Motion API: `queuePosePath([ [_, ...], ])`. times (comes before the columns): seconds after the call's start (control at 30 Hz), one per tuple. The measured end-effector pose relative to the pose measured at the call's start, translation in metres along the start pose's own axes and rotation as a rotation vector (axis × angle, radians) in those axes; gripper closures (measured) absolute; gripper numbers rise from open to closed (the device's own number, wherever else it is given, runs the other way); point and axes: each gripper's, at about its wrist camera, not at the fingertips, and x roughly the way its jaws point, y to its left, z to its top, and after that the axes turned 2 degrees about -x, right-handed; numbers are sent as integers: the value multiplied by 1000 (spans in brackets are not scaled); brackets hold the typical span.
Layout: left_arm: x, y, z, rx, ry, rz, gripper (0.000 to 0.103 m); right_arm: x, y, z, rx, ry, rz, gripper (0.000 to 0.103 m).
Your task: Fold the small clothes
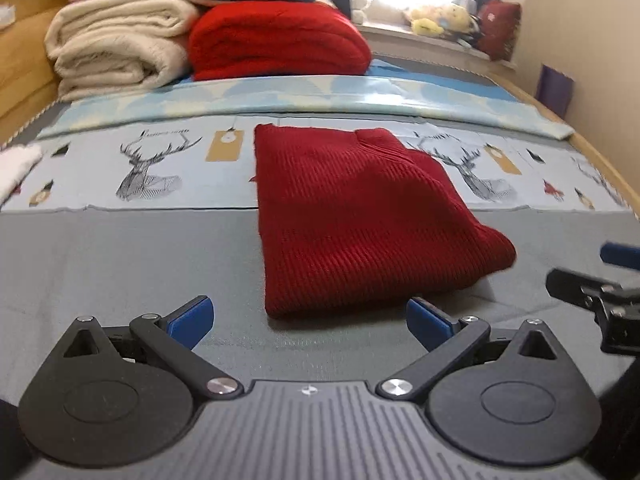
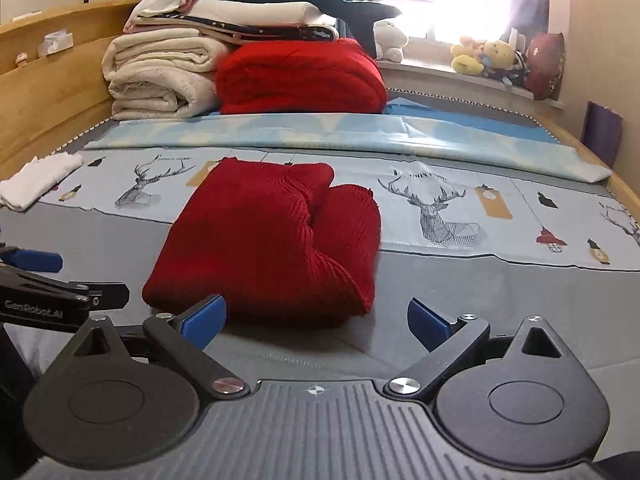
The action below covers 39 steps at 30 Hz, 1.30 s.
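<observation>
A dark red ribbed knit sweater [image 1: 352,216] lies folded into a compact rectangle on the bed, half on the grey sheet and half on the deer-print cloth. It also shows in the right wrist view [image 2: 272,240], with a folded sleeve on its right side. My left gripper [image 1: 310,322] is open and empty, just short of the sweater's near edge. My right gripper [image 2: 316,322] is open and empty, just short of the sweater's near right corner. The right gripper's tip shows at the right edge of the left wrist view [image 1: 600,280].
Folded cream blankets [image 1: 116,52] and a bright red blanket [image 1: 280,40] are stacked at the bed's head. A small white cloth [image 2: 36,180] lies at the left. The wooden bed frame [image 2: 52,92] runs along the left. Plush toys [image 2: 492,56] sit on the windowsill.
</observation>
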Motion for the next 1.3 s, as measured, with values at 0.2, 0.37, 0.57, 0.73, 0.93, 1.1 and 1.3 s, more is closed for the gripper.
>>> queuePosePath([
  [0.2,3,4,5,-18,-17,6,0,4,-1,0,8,-7,6,6],
  [0.37,5,3,5,-3,-23,4,0,7,2,-1,-9,-5,11,6],
  [0.57,6,3,5,-1,-23,4,0,12,3,0,-12,3,22,6],
  [0.73,8,3,5,1,-24,2,0,15,6,0,-28,6,34,6],
  [0.93,10,3,5,6,-25,1,0,17,9,0,-44,4,41,6],
  [1.1,11,3,6,6,-24,1,1,18,10,-1,-47,6,42,6],
  [1.3,12,2,6,7,-25,0,0,18,9,0,-47,6,42,6],
])
